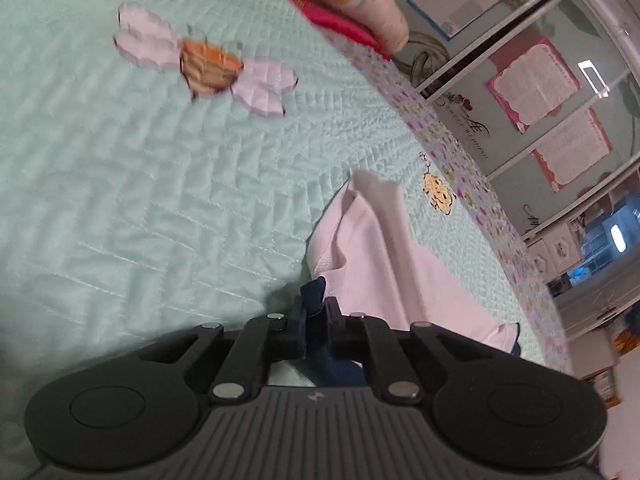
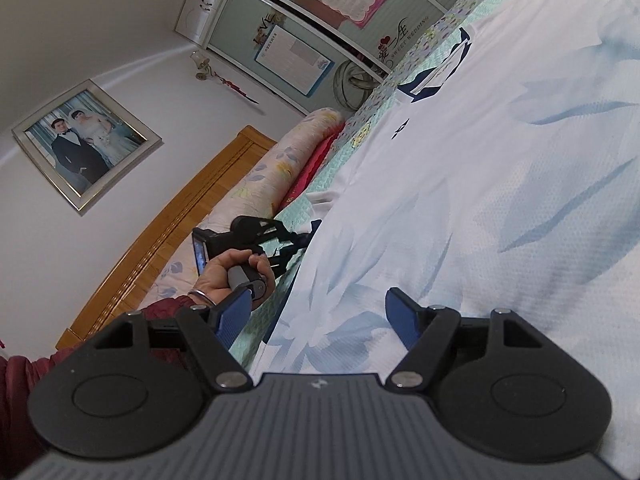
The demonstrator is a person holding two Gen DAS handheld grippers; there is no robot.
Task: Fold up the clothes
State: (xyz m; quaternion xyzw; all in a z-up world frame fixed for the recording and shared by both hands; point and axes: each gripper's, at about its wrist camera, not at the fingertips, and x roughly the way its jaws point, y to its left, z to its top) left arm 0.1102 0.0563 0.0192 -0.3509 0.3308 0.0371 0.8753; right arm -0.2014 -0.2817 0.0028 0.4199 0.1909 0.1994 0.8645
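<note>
The big bed with its mint-green quilted cover [image 1: 140, 200] carries everything; on it lies the white shirt with pale blue leaf prints and dark blue trim [image 2: 480, 200], spread wide and mostly flat, with its long side running up the bed towards the wooden headboard [image 2: 160, 216] and its collar near the far edge of the bed; in the left view it looks pinkish and its near edge is lifted into a loose fold; the left gripper [image 1: 316, 312] has its fingers pressed together, pinching the dark blue trim at that edge, so the cloth runs away from the fingers towards the far side of the bed; the right gripper [image 2: 316, 320] hangs over the near part of the shirt with its blue fingers spread wide, holding nothing, and the cloth lies just under and ahead of it; so the left one already has hold and the right one is free; I think a fold would carry the pinched edge across the shirt; a rolled flowery quilt [image 2: 260, 172] and a red cloth [image 2: 308, 172] lie by the headboard, well apart from the shirt, so nothing blocks the way.
</note>
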